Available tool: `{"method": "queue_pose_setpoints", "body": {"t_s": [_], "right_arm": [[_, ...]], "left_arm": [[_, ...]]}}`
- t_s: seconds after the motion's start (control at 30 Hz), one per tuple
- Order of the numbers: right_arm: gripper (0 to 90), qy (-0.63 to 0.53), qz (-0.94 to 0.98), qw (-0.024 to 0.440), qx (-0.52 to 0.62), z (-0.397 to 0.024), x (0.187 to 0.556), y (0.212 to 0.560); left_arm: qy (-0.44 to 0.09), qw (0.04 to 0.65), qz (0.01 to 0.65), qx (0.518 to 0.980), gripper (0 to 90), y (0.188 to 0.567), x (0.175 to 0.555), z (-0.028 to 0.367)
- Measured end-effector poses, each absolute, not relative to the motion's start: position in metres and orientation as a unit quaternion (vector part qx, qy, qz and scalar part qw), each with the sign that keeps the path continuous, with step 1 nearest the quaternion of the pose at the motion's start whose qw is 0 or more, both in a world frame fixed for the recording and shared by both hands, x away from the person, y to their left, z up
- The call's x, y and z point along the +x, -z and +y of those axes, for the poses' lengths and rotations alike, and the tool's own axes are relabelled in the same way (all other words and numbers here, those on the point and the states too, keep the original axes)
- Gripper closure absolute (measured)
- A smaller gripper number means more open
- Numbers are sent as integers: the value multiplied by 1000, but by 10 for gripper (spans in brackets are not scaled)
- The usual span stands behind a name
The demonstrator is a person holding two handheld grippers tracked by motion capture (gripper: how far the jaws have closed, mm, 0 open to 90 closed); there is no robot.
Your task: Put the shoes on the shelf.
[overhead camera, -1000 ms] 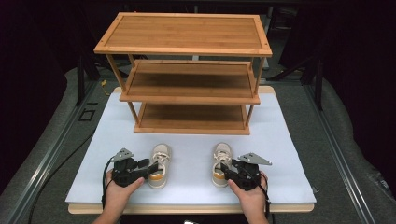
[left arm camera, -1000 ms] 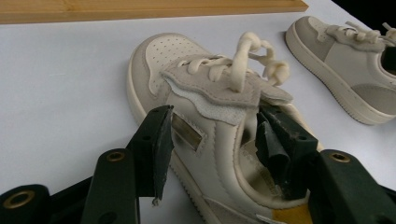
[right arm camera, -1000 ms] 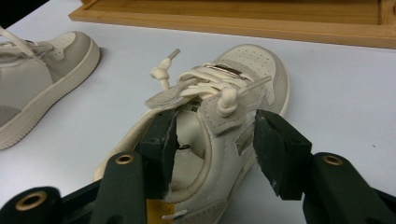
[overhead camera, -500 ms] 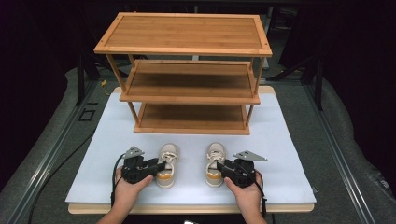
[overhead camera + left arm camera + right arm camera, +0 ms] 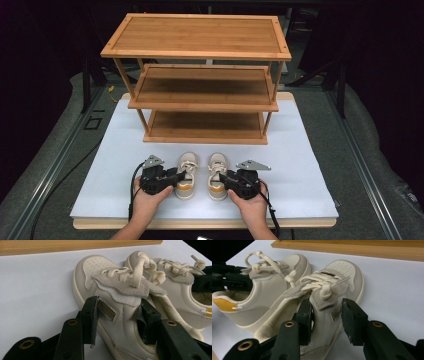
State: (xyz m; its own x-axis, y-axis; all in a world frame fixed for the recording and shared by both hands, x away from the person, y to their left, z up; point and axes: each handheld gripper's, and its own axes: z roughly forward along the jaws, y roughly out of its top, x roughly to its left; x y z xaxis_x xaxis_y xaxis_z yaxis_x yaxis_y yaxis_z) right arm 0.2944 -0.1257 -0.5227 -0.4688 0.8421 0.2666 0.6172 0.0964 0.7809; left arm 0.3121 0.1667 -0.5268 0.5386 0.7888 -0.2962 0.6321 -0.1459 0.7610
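Two small cream sneakers stand side by side near the white board's front edge, toes toward the rack. My left gripper has the left shoe between its jaws, which have just been closing; in the left gripper view the pads press on the left shoe's sides behind the laces. My right gripper likewise straddles the right shoe, its jaws just closed in. In the right gripper view, its fingers squeeze the right shoe at mid-length.
A three-tier bamboo rack stands at the back of the white board, its shelves bare. Dark floor and cables lie around the board. The other hand's jaw shows beside the neighbouring shoe.
Both hands have drawn inward, and the two shoes now stand closer together. Each gripper's jaws have narrowed onto its shoe.
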Motion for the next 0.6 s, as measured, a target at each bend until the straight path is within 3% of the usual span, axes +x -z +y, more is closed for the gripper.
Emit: {"method": "queue_pose_setpoints", "body": {"t_s": [0.6], "right_arm": [[612, -448, 727, 125, 505, -111, 294, 523]], "left_arm": [[-80, 460, 472, 748, 557, 529, 312, 151]]}}
